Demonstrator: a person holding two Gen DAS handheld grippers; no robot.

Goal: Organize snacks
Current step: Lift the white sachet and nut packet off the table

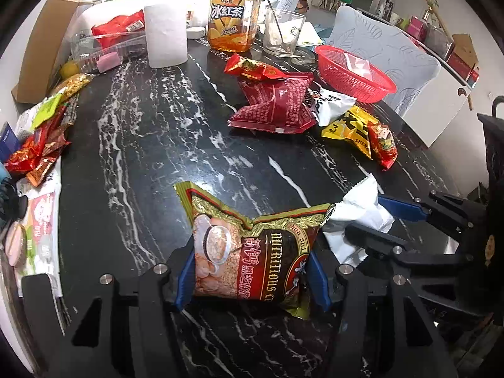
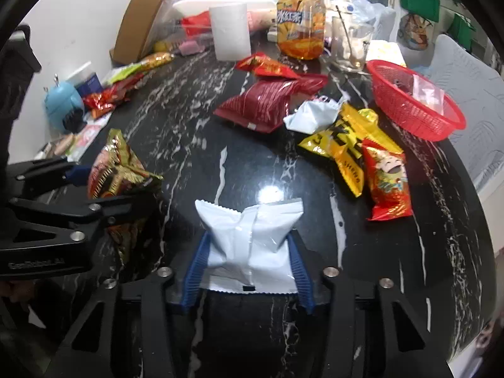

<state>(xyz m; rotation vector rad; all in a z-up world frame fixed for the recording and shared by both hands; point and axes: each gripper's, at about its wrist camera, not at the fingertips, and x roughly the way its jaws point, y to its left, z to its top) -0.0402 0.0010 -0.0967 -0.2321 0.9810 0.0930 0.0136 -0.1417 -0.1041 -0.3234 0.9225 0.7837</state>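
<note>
My left gripper (image 1: 252,260) is shut on a green, red and gold cereal packet (image 1: 271,245), its blue pads pressing both sides just above the black marble table (image 1: 141,145). My right gripper (image 2: 249,236) is shut on a plain white packet (image 2: 252,220), which bulges between the blue pads. In the right wrist view the left gripper (image 2: 119,189) and its cereal packet (image 2: 116,160) are at the left. In the left wrist view the right gripper (image 1: 386,223) with the white packet (image 1: 356,208) sits at the right.
A red basket (image 2: 409,107) holding a clear bag stands far right. Near it lie a dark red packet (image 2: 261,104), yellow packets (image 2: 349,138) and a red-orange packet (image 2: 387,182). A paper roll (image 2: 230,31), tea bottle (image 2: 300,19) and glass (image 2: 351,44) stand behind. More snacks (image 1: 41,145) pile at the left edge.
</note>
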